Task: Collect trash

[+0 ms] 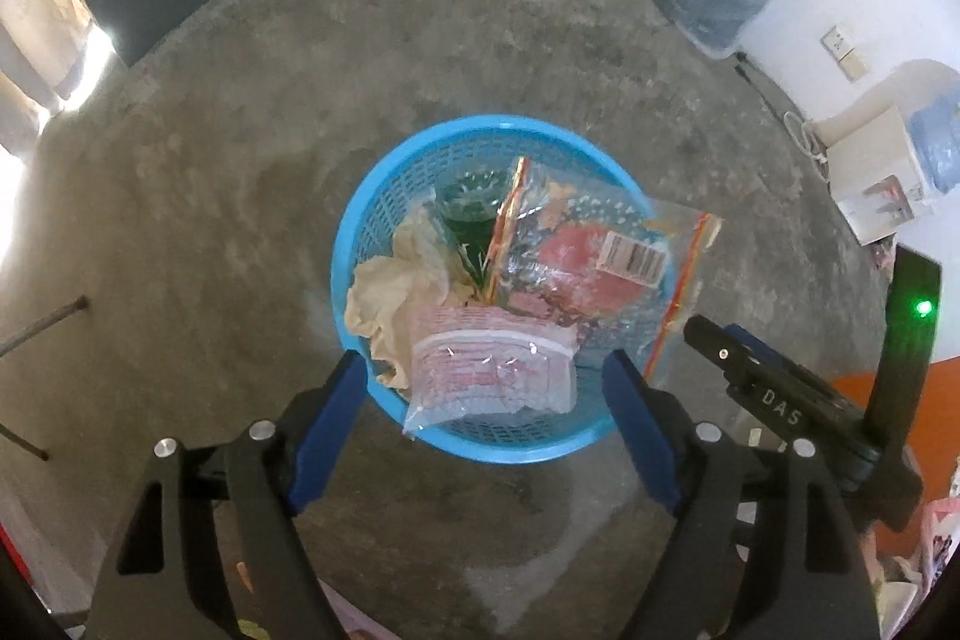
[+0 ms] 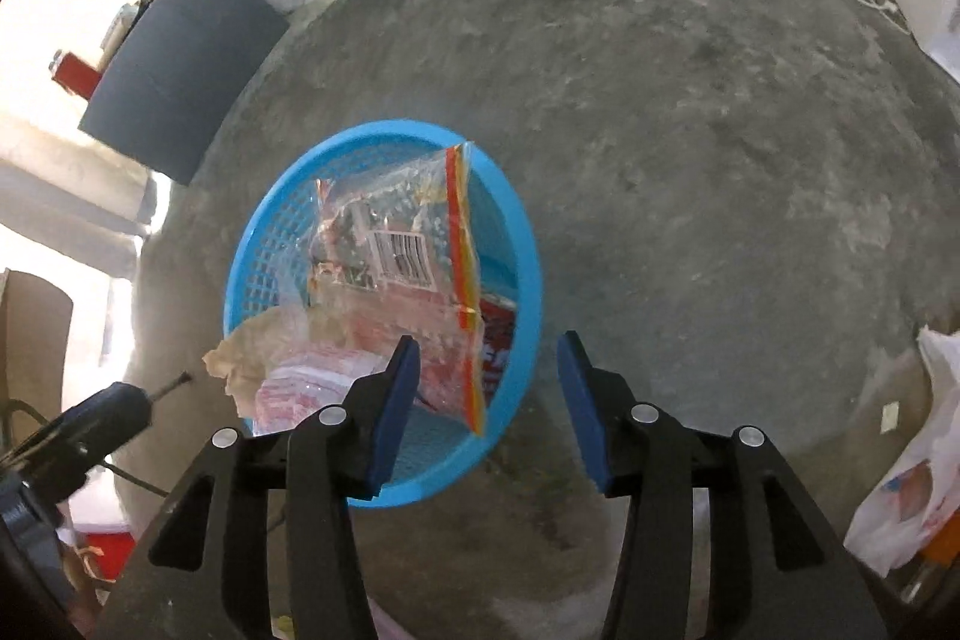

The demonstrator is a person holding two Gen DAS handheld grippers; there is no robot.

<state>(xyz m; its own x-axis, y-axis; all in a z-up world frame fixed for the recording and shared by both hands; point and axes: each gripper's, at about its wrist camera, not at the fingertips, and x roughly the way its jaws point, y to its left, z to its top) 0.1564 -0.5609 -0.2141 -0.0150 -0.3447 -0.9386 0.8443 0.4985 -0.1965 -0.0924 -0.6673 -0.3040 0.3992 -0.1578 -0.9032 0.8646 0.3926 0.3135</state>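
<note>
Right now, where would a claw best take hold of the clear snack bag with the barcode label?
Grip the clear snack bag with the barcode label by its red-and-yellow sealed edge, coming from above on the right: that edge pokes out over the blue mesh basket's rim.

Most of the green item deep in my blue basket is covered by the clear snack bag and crumpled paper, so I cannot tell what it is; the red packet shows only a corner under that bag, print unreadable. The bag's barcode label is too blurred to read. The white plastic bag is cut off by the right wrist view's edge, contents unclear.
</note>
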